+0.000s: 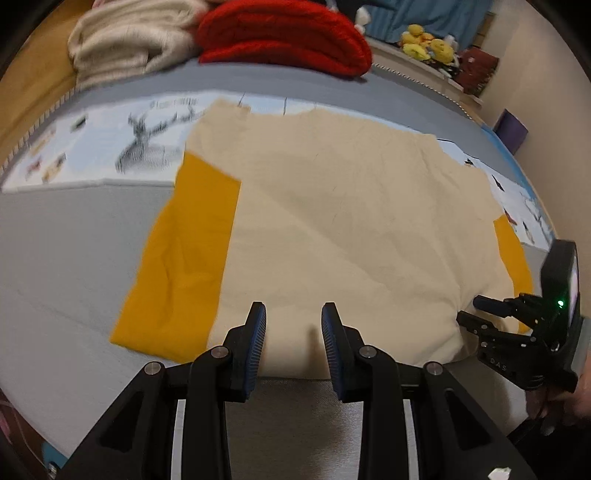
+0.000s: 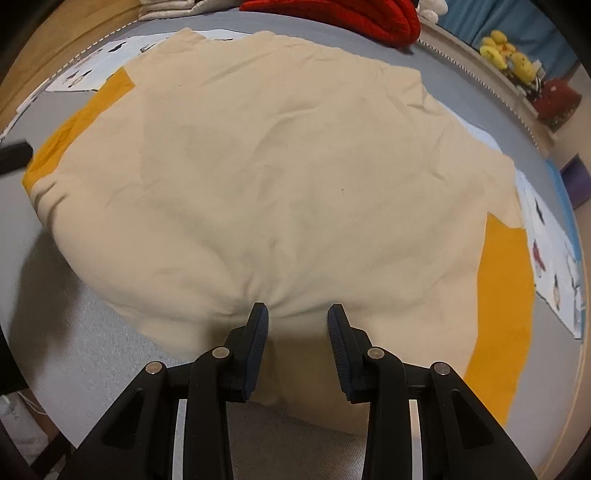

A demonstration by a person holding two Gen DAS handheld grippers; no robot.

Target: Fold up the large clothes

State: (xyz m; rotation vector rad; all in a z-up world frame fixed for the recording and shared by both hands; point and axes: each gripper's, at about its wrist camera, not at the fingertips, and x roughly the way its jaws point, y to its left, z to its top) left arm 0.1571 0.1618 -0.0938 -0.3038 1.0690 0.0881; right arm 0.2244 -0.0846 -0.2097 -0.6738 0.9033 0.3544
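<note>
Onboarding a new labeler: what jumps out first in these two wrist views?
The big cream garment spread flat across the grey bed, with orange sleeves sticking out both sides. Behind it, at the far edge of the bed, a red knit pile beside a cream fluffy one. Yellow plush toys sit on the shelf beyond.

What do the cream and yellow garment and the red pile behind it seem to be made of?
The garment looks like thin woven cotton, matte: fine sharp creases, lies flat, no sheen. The red pile looks like chunky knit, probably wool or acrylic: thick ribbed rows and soft rounded folds. Blur leaves the fibre open.
</note>
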